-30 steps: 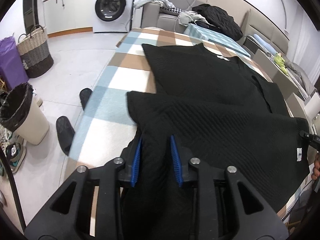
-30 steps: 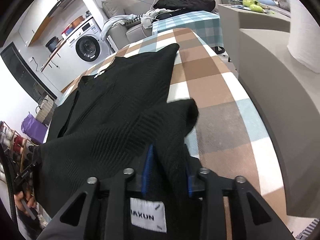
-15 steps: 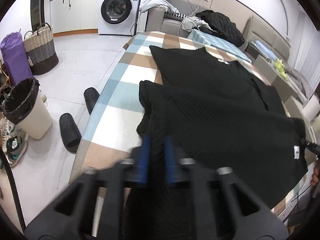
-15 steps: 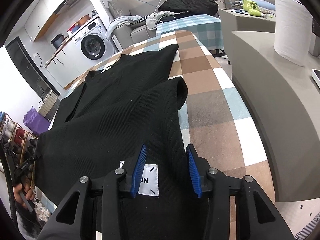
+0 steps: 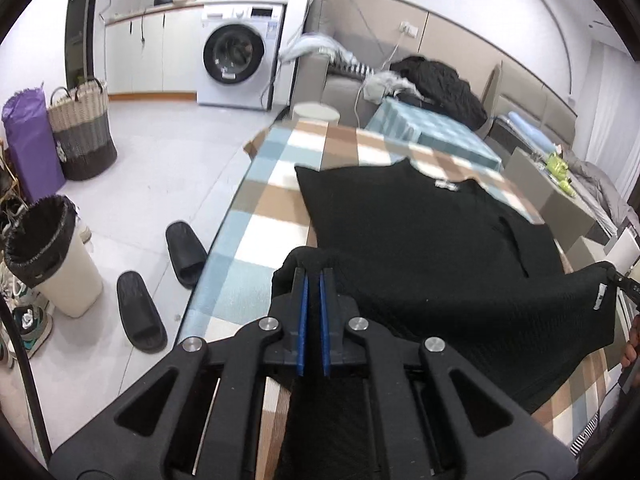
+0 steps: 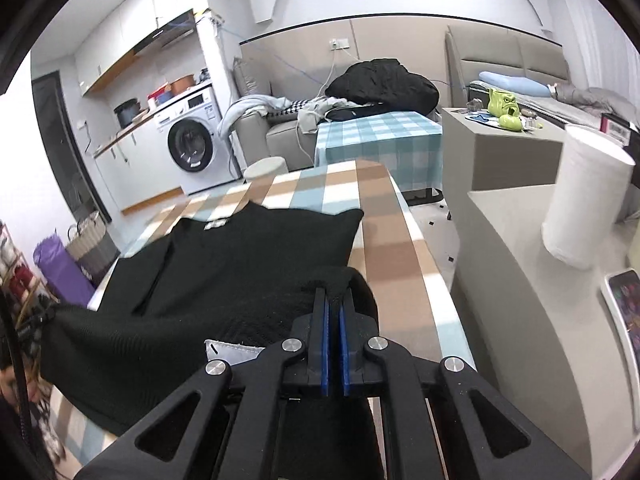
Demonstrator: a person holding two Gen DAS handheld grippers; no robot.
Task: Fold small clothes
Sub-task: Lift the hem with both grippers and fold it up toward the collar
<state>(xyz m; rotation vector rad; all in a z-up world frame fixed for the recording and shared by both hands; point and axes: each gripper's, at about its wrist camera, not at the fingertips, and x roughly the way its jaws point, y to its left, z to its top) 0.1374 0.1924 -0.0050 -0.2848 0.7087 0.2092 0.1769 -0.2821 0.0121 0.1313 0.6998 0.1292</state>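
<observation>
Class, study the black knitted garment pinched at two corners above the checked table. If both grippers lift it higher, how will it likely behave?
The black garment will probably sag: it already droops between left gripper and right gripper. Its thick ribbed knit suggests moderate weight, unlikely to slip. The far part on the checked table will likely drag.

No lettering can be read anywhere. The black garment [image 5: 420,248] carries a small white label at its neckline [image 5: 445,185], far ahead of the tool, and a white tag [image 6: 234,350] just left of the right tool, both too blurred or blank.
</observation>
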